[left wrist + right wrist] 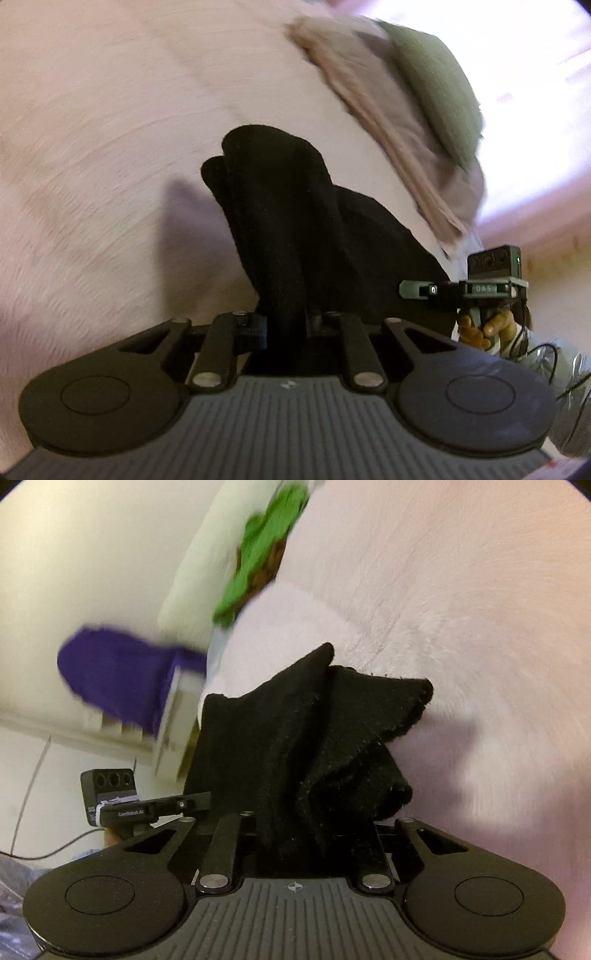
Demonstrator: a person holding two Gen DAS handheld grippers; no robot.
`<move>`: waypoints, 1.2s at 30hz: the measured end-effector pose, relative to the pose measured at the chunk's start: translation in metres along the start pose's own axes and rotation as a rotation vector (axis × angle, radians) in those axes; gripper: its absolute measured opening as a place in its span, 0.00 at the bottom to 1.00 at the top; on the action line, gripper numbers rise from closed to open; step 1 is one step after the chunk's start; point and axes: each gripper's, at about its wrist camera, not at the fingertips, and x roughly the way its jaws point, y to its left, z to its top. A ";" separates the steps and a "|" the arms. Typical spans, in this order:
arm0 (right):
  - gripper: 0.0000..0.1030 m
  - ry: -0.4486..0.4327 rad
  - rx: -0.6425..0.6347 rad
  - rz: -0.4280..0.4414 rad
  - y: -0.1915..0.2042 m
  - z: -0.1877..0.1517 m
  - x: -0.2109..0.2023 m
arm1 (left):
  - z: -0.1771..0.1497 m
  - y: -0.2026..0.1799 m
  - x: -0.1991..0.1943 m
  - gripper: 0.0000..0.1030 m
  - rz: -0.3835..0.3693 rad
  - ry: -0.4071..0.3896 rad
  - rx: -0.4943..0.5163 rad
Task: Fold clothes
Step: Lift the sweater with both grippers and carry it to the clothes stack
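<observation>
Both claws are closed on the black cloth (295, 221): the left claw (286, 328) pinches one bunched part, the right claw (314, 834) another, and the cloth hangs between them, lifted above the pink bed (92, 147). I judge this is the lift before a fold. Next, the cloth needs to be spread flat and its edges lined up. The bed is free ahead; a beige and green pile (406, 110) lies at the far edge.

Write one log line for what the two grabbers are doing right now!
left gripper: shut on black cloth | right gripper: shut on black cloth | cloth: raised over pink blanket
</observation>
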 end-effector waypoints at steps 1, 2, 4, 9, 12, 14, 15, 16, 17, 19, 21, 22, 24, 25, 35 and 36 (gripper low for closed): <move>0.16 -0.040 0.015 -0.008 0.007 -0.011 -0.016 | 0.005 -0.010 -0.002 0.12 -0.018 0.019 0.026; 0.16 -0.086 0.034 -0.014 0.016 -0.026 -0.030 | 0.007 -0.020 -0.004 0.12 -0.032 0.036 0.055; 0.16 -0.173 0.070 -0.038 0.037 -0.057 -0.066 | 0.012 -0.048 -0.007 0.12 -0.061 0.081 0.118; 0.16 -0.384 0.175 -0.116 0.092 -0.139 -0.158 | 0.012 -0.140 -0.010 0.12 -0.160 0.190 0.270; 0.16 -0.502 0.223 -0.165 0.114 -0.184 -0.218 | 0.009 -0.204 0.001 0.12 -0.241 0.246 0.347; 0.16 -0.576 0.251 -0.194 0.125 -0.210 -0.254 | 0.004 -0.253 0.015 0.12 -0.288 0.281 0.402; 0.16 -0.616 0.262 -0.214 0.130 -0.224 -0.276 | 0.000 -0.280 0.026 0.12 -0.314 0.297 0.429; 0.16 -0.655 0.271 -0.234 0.140 -0.235 -0.293 | -0.005 -0.303 0.035 0.12 -0.333 0.309 0.451; 0.16 -0.690 0.280 -0.252 0.142 -0.247 -0.314 | -0.010 -0.330 0.046 0.12 -0.356 0.321 0.474; 0.16 -0.756 0.301 -0.282 0.141 -0.268 -0.358 | -0.024 -0.385 0.071 0.12 -0.399 0.343 0.515; 0.16 -0.805 0.308 -0.315 0.136 -0.284 -0.411 | -0.038 -0.437 0.096 0.12 -0.436 0.355 0.553; 0.16 -0.825 0.310 -0.332 0.135 -0.288 -0.434 | -0.045 -0.464 0.111 0.12 -0.452 0.355 0.570; 0.16 -0.858 0.318 -0.365 0.123 -0.296 -0.483 | -0.060 -0.515 0.140 0.12 -0.478 0.355 0.591; 0.16 -0.871 0.318 -0.383 0.116 -0.297 -0.508 | -0.067 -0.537 0.155 0.12 -0.487 0.354 0.596; 0.16 -0.904 0.308 -0.499 0.034 -0.256 -0.691 | -0.101 -0.700 0.276 0.13 -0.523 0.278 0.659; 0.16 -0.903 0.313 -0.495 0.021 -0.250 -0.701 | -0.101 -0.706 0.289 0.13 -0.515 0.276 0.659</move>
